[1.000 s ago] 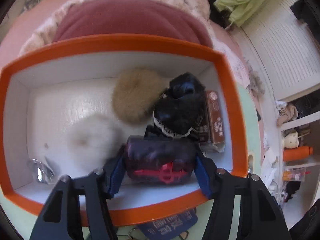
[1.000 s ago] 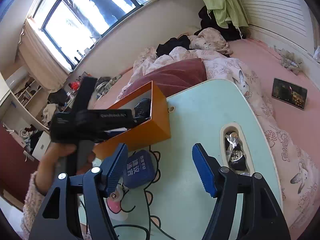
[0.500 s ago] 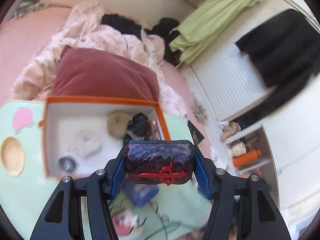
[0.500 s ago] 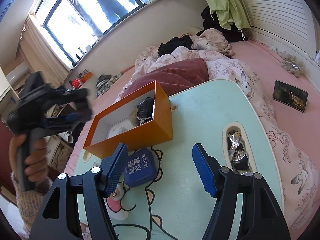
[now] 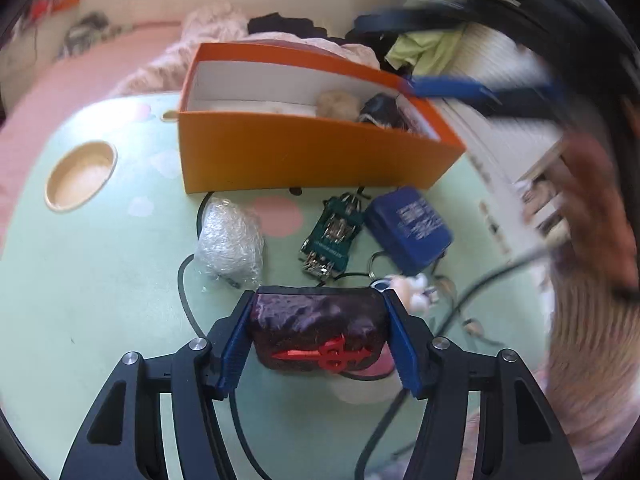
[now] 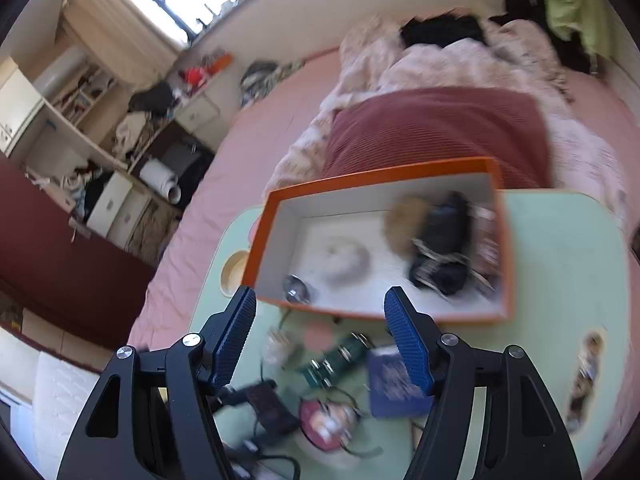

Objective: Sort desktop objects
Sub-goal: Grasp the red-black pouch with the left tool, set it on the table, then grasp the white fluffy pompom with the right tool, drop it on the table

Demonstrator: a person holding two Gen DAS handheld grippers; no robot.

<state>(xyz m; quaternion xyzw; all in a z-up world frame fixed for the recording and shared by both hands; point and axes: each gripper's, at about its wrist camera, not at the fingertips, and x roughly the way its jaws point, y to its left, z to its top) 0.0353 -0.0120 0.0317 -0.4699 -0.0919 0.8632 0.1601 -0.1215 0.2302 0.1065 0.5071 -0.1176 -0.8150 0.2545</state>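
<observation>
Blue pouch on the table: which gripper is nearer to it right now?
Right, probably. The right gripper hangs open close above the blue pouch. The left gripper, shut on a dark case, sits farther back.

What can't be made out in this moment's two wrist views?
- Left wrist view: right gripper and hand smeared by motion blur.
- Left wrist view: table under the dark pouch, hidden by the left gripper.
- Right wrist view: contents of the orange box blurred; blue pouch print unreadable.
</observation>
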